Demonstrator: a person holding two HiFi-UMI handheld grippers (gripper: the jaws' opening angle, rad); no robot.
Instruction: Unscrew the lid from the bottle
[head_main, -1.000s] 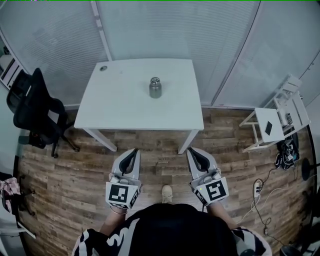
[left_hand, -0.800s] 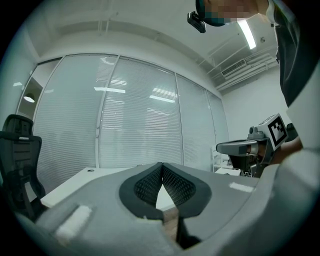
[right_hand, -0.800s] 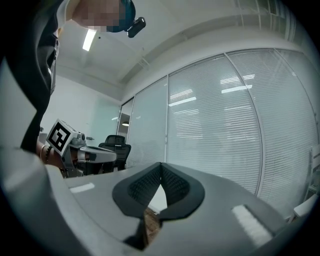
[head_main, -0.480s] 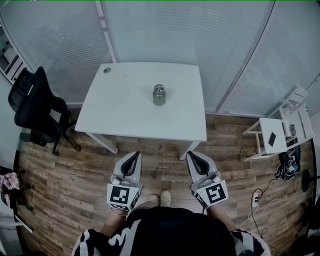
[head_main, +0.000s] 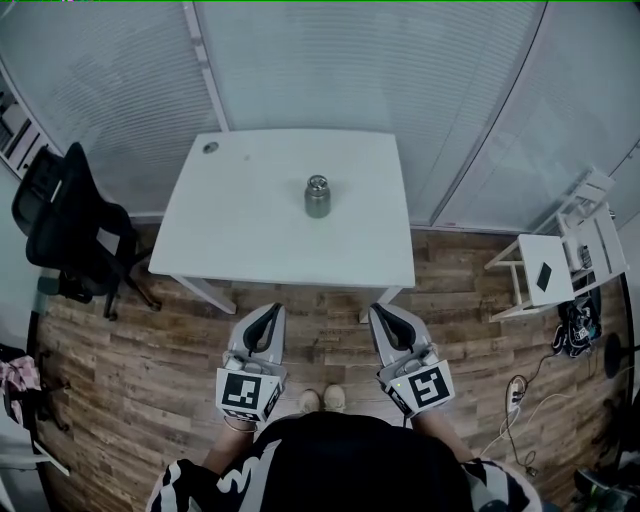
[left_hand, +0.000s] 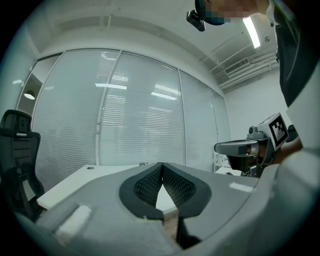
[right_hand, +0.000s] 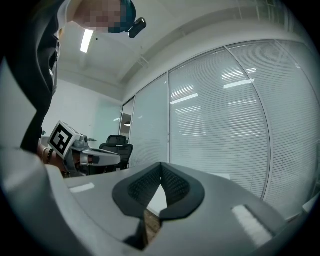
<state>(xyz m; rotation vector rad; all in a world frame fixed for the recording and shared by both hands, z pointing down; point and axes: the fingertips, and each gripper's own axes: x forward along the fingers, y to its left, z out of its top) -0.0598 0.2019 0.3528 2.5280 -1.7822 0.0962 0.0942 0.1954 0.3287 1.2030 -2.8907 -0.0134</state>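
Note:
A short metal bottle (head_main: 317, 196) with a screw lid (head_main: 317, 183) stands upright near the middle of the white table (head_main: 250, 240). Both grippers hover over the wooden floor just short of the table's near edge, pointing level toward it. My left gripper (head_main: 272, 308) is shut with nothing in it, as is my right gripper (head_main: 381, 309). In the left gripper view the shut jaws (left_hand: 162, 165) hide all of the bottle but its lid (left_hand: 143, 163). In the right gripper view the shut jaws (right_hand: 161, 164) hide the bottle entirely.
A black office chair (head_main: 70, 225) stands left of the table. A white side table (head_main: 552, 265) with a dark object stands at the right, with cables (head_main: 525, 400) on the floor near it. Glass walls with blinds close the far side.
The table now lies a little closer to both grippers than a second ago. Both grippers stay shut and empty.

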